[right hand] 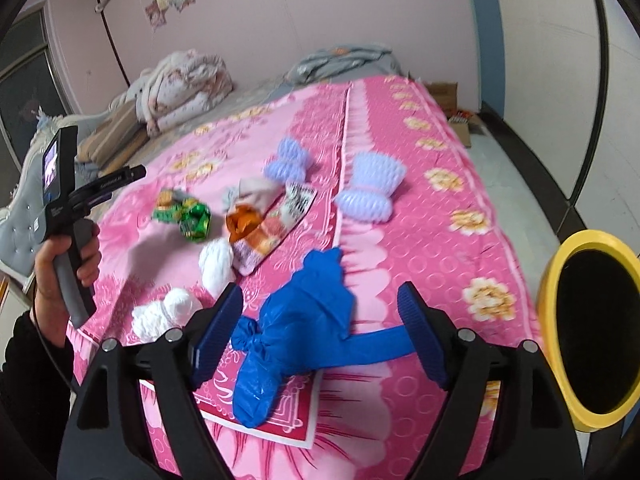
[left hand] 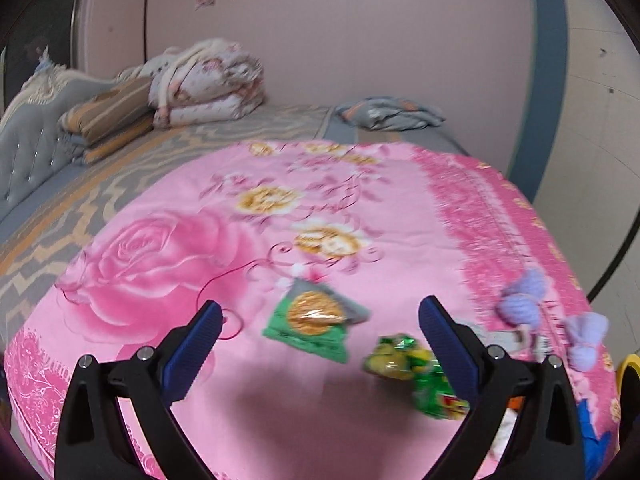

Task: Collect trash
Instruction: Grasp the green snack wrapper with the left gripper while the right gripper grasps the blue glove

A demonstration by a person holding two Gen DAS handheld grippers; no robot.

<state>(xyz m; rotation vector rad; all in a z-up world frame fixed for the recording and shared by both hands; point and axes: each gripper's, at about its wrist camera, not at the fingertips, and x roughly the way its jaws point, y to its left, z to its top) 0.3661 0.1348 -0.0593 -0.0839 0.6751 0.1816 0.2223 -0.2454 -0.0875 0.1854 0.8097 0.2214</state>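
Trash lies on a pink flowered bedspread [left hand: 168, 248]. In the left wrist view my left gripper [left hand: 320, 316] is open and empty above a green snack wrapper [left hand: 314, 324]; a crumpled green and yellow wrapper [left hand: 404, 358] lies by its right finger. In the right wrist view my right gripper [right hand: 322, 308] is open around a blue plastic glove [right hand: 296, 332] that lies on the bedspread [right hand: 420, 240]. Beyond it lie white tissue wads [right hand: 216, 266], an orange snack packet [right hand: 256, 232] and green wrappers [right hand: 184, 214]. The left gripper [right hand: 120, 180] shows at the left, its jaws hidden.
A yellow-rimmed bin [right hand: 592, 340] stands at the bed's right edge. Two lilac bow-shaped things [right hand: 368, 188] lie on the bedspread. Folded quilts [left hand: 204, 84] and a grey headboard [left hand: 28, 132] are at the far end. A cardboard box [right hand: 452, 108] sits on the floor.
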